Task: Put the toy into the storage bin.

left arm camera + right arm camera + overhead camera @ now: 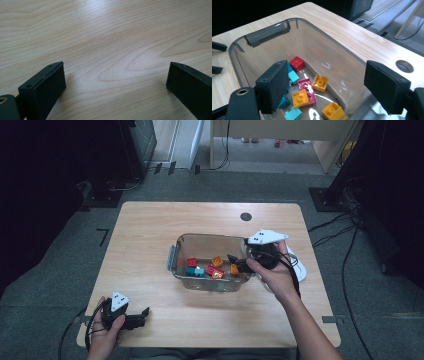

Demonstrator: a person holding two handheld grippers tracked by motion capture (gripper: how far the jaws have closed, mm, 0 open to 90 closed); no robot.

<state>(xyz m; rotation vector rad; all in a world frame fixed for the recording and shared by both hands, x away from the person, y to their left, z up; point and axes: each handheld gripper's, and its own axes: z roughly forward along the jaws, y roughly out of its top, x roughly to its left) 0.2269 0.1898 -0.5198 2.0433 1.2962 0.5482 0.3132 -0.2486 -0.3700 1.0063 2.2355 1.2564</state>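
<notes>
1. Hovering our right gripper point(239, 263) at the right end of the clear bin point(176, 255); jaws stand wide apart with nothing between the pads.
2. In the right gripper view the right gripper point(329, 85) straddles the bin point(262, 37) wall: one jaw inside, the other outside it.
3. The bricks lie on the bin floor, below and left of the fingertips: red brick point(297, 62), teal brick point(293, 76), pink plate point(308, 90), three orange bricks, the closest point(333, 111) right under the jaws.
4. The bin's long axis runs left-right across the table point(150, 225); our judgement is the next move is down and left, with both jaws inside the wall.
5. Our left gripper point(142, 316) rests at the near left table edge, well apart from the bin; jaws wide open, empty, bare wood point(112, 37) between them. The right hand is plainly the nearer one.
6. The surface is a light wood top with a cable hole point(245, 216) far right. The room has grey carpet and dark stands at both sides.
</notes>
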